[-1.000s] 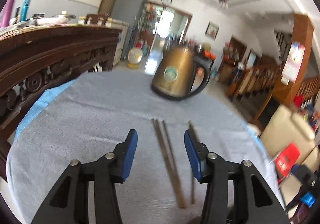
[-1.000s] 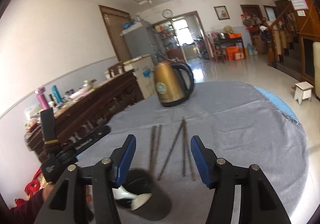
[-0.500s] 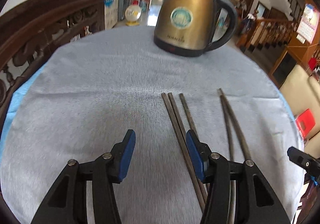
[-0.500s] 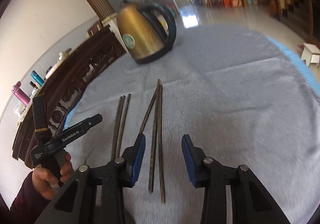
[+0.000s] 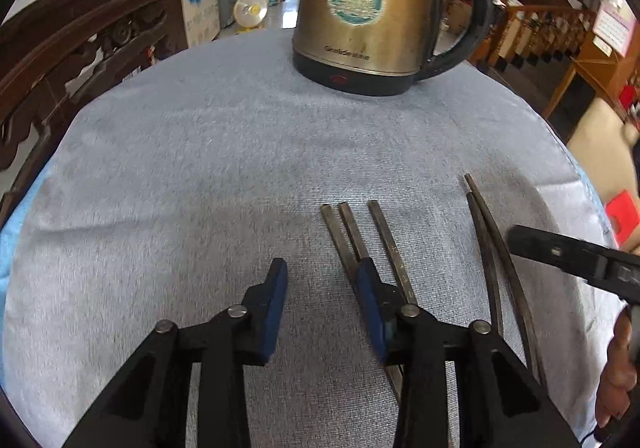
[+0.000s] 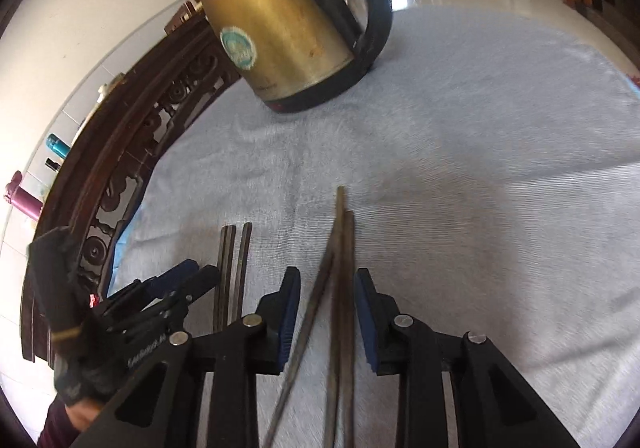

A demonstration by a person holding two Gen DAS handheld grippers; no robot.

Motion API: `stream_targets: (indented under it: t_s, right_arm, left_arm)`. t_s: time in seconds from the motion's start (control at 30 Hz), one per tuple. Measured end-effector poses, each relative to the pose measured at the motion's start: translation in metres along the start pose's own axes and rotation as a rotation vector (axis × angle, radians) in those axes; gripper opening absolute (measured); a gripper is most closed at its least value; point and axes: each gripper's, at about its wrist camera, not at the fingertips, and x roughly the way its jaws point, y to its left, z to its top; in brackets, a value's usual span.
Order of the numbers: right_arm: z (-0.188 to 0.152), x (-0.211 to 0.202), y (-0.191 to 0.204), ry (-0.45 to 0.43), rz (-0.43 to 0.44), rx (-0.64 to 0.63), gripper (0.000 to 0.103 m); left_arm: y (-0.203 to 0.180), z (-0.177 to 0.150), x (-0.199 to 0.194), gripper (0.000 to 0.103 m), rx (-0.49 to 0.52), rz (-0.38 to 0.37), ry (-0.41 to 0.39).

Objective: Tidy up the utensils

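Both grippers are closing over chopsticks lying mid-table on the grey cloth (image 5: 200, 167).

The right gripper (image 6: 327, 312) is straddling three chopsticks (image 6: 340, 268), pads not yet touching; the left gripper (image 5: 320, 300) is narrowing over bare cloth, the paired chopsticks (image 5: 340, 236) lying under its right finger; the left view alone is showing a hand (image 5: 618, 360); the kettle (image 5: 368, 7) is standing near the far edge.

The table (image 5: 200, 175) lies bare to the left of the chopsticks (image 5: 348, 232) and up to the kettle (image 5: 360, 7) (which blocks the far edge). A carved wooden chair back (image 5: 80, 47) walls the left side; the right side lies open.
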Motion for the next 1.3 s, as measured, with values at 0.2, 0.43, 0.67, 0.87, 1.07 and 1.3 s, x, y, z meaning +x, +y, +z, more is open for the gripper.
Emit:
stream_targets:
  t_s: [0.2, 0.43, 0.67, 0.87, 1.07, 1.3]
  right_arm:
    - [0.002, 0.003, -0.008, -0.007, -0.104, 0.018, 0.007]
    - [0.007, -0.015, -0.039, -0.005, -0.019, 0.126, 0.011]
    - [0.017, 0.011, 0.001, 0.044, -0.060, 0.043, 0.018]
    - [0.021, 0.029, 0.018, 0.009, -0.155, -0.042, 0.017]
    - [0.014, 0.015, 0.011, -0.003, -0.191, -0.073, 0.013]
    - [0.017, -0.015, -0.040, 0.016, -0.091, 0.116, 0.014]
  left_arm:
    - [0.008, 0.001, 0.003, 0.035, 0.107, 0.058, 0.009]
    - [0.029, 0.013, -0.008, 0.035, 0.008, -0.029, 0.004]
    - [0.002, 0.021, 0.009, 0.039, 0.035, 0.003, 0.056]
    - [-0.010, 0.017, 0.009, 0.028, 0.090, 0.031, 0.039]
    - [-0.007, 0.013, 0.007, 0.011, 0.149, -0.013, 0.053]
    - [0.005, 0.004, -0.001, 0.009, 0.227, -0.052, 0.101]
